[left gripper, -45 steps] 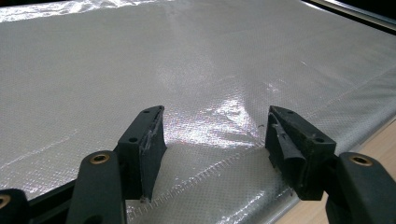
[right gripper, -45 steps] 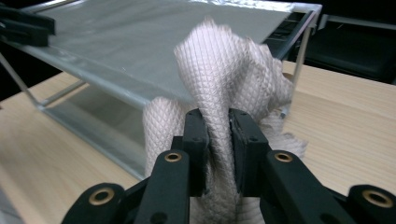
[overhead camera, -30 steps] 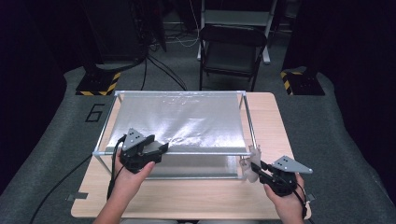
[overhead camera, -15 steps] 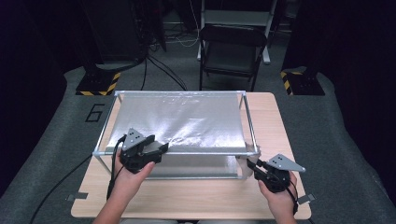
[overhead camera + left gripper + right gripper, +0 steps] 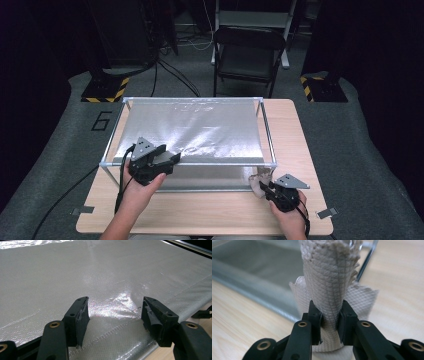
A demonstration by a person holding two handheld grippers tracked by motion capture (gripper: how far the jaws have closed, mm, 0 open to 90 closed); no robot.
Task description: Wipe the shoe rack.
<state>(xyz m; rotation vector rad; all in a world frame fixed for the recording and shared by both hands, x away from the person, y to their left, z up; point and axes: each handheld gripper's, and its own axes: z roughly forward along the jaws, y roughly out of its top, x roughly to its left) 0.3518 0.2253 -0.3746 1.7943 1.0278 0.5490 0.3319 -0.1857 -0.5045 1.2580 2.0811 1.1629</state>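
A metal frame stands on the wooden table and carries a silvery woven sheet stretched flat across its top. All places below are given relative to this frame.

Left gripper: at the frame's near rail, toward its left corner, lying over the sheet's near edge. In the left gripper view its two black jaws stand well apart above the sheet, with a stitched hem running between them; the pads press on nothing.

Right gripper: just outside the frame's near right corner, low over the table. Its jaws have just been closing and now pinch a bunched beige cloth. In the right gripper view the cloth, of quilted weave, rises in a twisted column from between the pads, with a loose fold spreading behind it on the tabletop beside a frame leg.

Beyond the frame's far side, a dark folding chair stands on the grey floor.
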